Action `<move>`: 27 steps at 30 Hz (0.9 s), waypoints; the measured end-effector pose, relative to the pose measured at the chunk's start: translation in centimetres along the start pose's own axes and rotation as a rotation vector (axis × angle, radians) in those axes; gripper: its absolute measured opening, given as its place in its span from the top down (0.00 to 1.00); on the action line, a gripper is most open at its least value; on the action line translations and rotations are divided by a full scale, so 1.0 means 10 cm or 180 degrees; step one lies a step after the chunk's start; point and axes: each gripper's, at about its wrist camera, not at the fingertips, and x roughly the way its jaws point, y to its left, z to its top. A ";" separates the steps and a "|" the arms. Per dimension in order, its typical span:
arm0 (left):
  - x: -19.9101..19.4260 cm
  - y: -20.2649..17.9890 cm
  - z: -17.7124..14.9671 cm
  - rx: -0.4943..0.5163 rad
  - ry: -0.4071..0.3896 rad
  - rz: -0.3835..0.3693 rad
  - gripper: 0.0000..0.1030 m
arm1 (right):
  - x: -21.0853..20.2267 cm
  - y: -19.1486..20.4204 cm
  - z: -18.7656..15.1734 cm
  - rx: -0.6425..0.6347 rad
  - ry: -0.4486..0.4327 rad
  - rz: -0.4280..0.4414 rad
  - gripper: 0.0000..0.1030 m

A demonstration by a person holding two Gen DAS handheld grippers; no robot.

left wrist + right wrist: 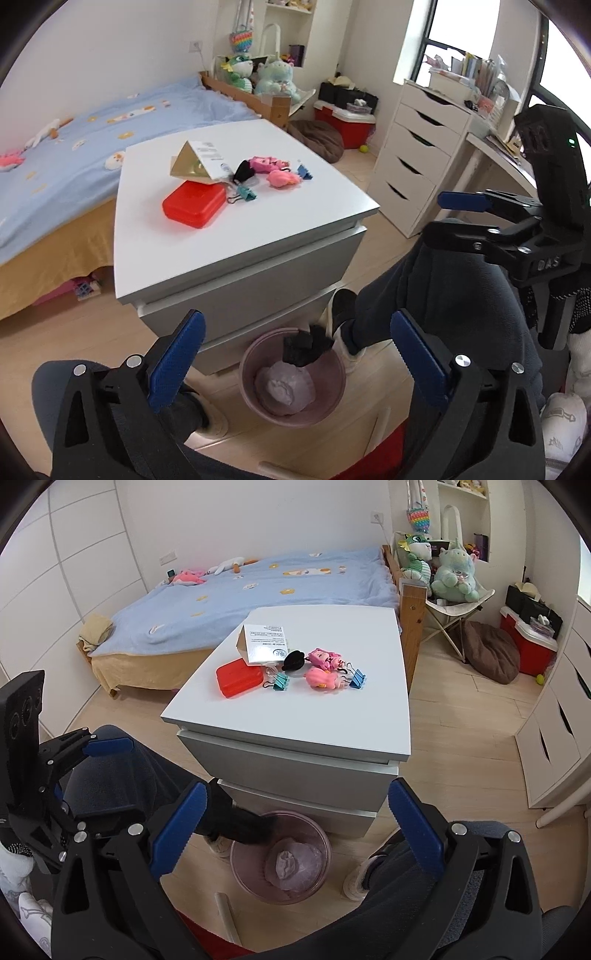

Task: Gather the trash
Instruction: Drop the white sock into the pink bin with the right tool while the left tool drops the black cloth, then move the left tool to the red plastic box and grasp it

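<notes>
**Both grippers idle above the bin, clutter waiting on the cabinet**

Going left to right across the white two-drawer cabinet top: a flat red plastic box, a folded cardboard packet with a printed white label leaning over it, a teal binder clip, a small black rounded object, two pink doll figures, and a blue binder clip at the right end. Which of these counts as trash is a judgement; the cardboard packet looks the likeliest candidate.

On the floor, touching the cabinet's front, stands the round pink wastebasket. It already holds a crumpled pale wad and a dark crumpled piece at its rim.

The left gripper is spread wide and holds nothing; its blue pads frame the wastebasket from above. The right gripper is likewise wide open and empty, also hanging over the basket. Each appears at the edge of the other's view, well apart.

The step in hand appears to be choosing the next item. The next move calls for lifting one gripper up and forward to the cabinet top, well above and beyond its present spot, and closing on the packet's raised edge without dragging the clips beside it.
</notes>
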 end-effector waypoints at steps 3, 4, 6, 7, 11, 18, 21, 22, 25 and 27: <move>0.01 0.03 0.00 -0.0025 0.0008 0.0054 0.06 | 0.00 0.00 -0.01 0.0008 0.0005 0.0005 0.05; 0.01 0.05 -0.01 -0.0042 0.0007 0.0059 0.06 | 0.01 -0.01 -0.02 0.0017 0.0006 0.0013 0.04; 0.00 0.07 -0.01 -0.0065 0.0006 0.0075 0.06 | 0.02 0.00 -0.03 0.0018 0.0017 0.0019 0.03; 0.00 0.08 -0.01 -0.0073 0.0007 0.0079 0.06 | 0.03 0.01 -0.03 0.0019 0.0027 0.0024 0.03; -0.01 0.10 -0.01 -0.0100 -0.0009 0.0091 0.06 | 0.05 0.02 -0.04 0.0016 0.0039 0.0054 0.03; -0.03 0.19 0.04 -0.0151 -0.0055 0.0120 0.06 | 0.09 0.04 0.02 0.0015 0.0036 0.0110 0.03; -0.03 0.26 0.12 -0.0157 -0.0080 0.0128 0.06 | 0.11 0.03 0.08 -0.0006 0.0026 0.0118 0.03; -0.03 0.29 0.16 -0.0138 -0.0090 0.0152 0.06 | 0.12 0.03 0.11 -0.0013 0.0021 0.0120 0.03; -0.01 0.37 0.29 -0.0115 -0.0105 0.0178 0.06 | 0.13 -0.01 0.21 -0.0022 0.0004 0.0127 0.03; 0.01 0.43 0.40 -0.0065 -0.0118 0.0217 0.06 | 0.14 -0.04 0.29 -0.0019 -0.0010 0.0135 0.03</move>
